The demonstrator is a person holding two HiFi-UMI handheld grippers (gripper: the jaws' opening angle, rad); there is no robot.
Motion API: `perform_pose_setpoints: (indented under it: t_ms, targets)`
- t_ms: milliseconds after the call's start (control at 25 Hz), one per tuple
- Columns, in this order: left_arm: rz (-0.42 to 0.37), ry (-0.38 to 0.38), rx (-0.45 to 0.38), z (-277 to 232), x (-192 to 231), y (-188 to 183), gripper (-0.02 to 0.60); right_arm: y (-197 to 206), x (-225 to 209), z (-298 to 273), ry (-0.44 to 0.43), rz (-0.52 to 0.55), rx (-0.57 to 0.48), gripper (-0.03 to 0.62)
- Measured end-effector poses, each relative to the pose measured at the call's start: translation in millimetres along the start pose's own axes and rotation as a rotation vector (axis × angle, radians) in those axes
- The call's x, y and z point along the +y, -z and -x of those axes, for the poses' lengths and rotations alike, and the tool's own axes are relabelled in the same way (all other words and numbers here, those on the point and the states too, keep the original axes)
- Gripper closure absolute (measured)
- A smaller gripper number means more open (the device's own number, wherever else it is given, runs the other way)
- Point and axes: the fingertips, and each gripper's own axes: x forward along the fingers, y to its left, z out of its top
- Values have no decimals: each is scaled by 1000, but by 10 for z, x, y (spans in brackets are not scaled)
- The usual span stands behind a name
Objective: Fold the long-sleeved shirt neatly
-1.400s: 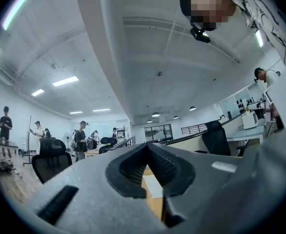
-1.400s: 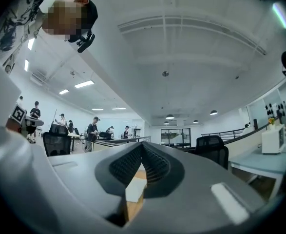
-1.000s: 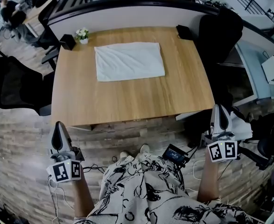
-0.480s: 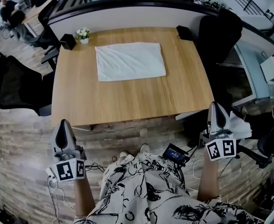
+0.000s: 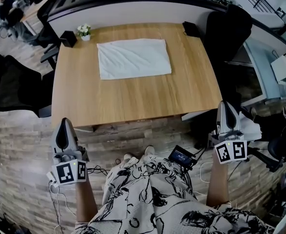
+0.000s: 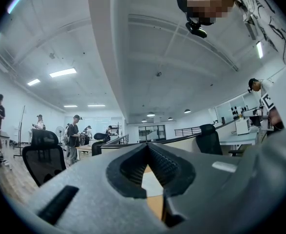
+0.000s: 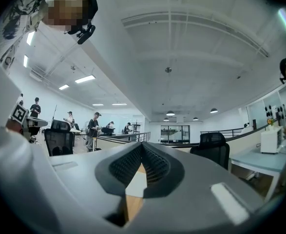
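The white shirt [image 5: 133, 58] lies folded into a flat rectangle on the far half of the wooden table [image 5: 133, 101]. Both grippers hang below the table's near edge, well short of the shirt. My left gripper [image 5: 65, 124] is at the lower left and my right gripper [image 5: 225, 106] at the lower right. Each points level toward the table with its jaws shut and nothing between them. In the left gripper view the left gripper [image 6: 148, 146] shows its ribbed pads meeting at the tip, and the right gripper [image 7: 142, 145] shows the same in the right gripper view.
A small potted plant [image 5: 85, 31] and a black box [image 5: 68, 38] stand at the table's far left corner, and a black object [image 5: 191, 29] at the far right. Black office chairs [image 5: 11, 89] [image 5: 228, 30] flank the table. A small device with cables [image 5: 181, 156] lies on the floor.
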Motion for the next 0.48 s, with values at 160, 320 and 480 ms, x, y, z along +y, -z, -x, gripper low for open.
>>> perform_pose_setpoints:
  t_ms: [160,320,480]
  targets:
    - [-6,7,0,4,-33,-17,578,3,-9,6,0,0,1,585]
    - [-10,9,-3,-4,-36,-40,578,-4,-8,3,-2,-3,-2,585]
    - [-15,5,-11,36,-34,-56,578,-5,-6,25,-4,-5,-8,585]
